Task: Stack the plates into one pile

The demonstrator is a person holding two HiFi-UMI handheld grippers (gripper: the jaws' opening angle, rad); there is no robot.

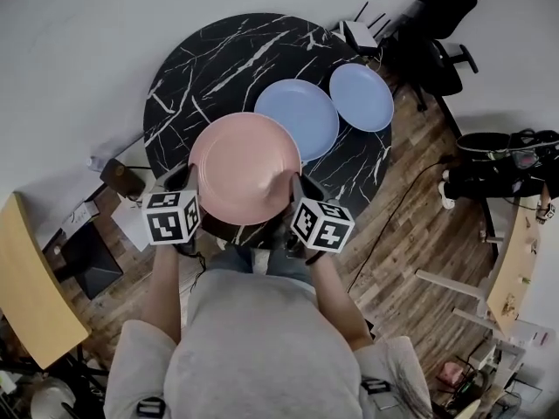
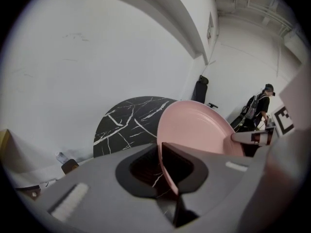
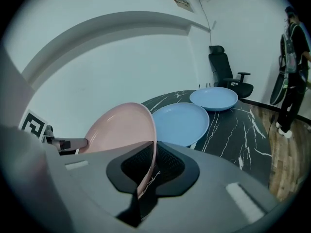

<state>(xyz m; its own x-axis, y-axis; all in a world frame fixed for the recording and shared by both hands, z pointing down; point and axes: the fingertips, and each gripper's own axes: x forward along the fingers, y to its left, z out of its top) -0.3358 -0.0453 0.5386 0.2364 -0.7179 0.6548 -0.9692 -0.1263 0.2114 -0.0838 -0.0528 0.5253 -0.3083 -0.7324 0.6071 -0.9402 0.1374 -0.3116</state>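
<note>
A pink plate [image 1: 243, 166] hangs above the near edge of the round black marble table [image 1: 201, 68], held by both grippers. My left gripper [image 1: 188, 182] is shut on its left rim, and my right gripper [image 1: 295, 188] is shut on its right rim. In the left gripper view the pink plate [image 2: 194, 132] stands edge-on between the jaws. The right gripper view shows the pink plate [image 3: 121, 127] pinched the same way. Beyond it a larger blue plate [image 1: 299, 116] lies flat on the table, and a smaller blue plate [image 1: 361, 96] lies to its right, overlapping its rim.
A black office chair [image 1: 437, 33] stands beyond the table at the right. A wooden desk edge [image 1: 26, 286] is at the left, and cables and equipment [image 1: 507, 160] lie on the wood floor at the right. A person [image 3: 291, 62] stands at the right in the right gripper view.
</note>
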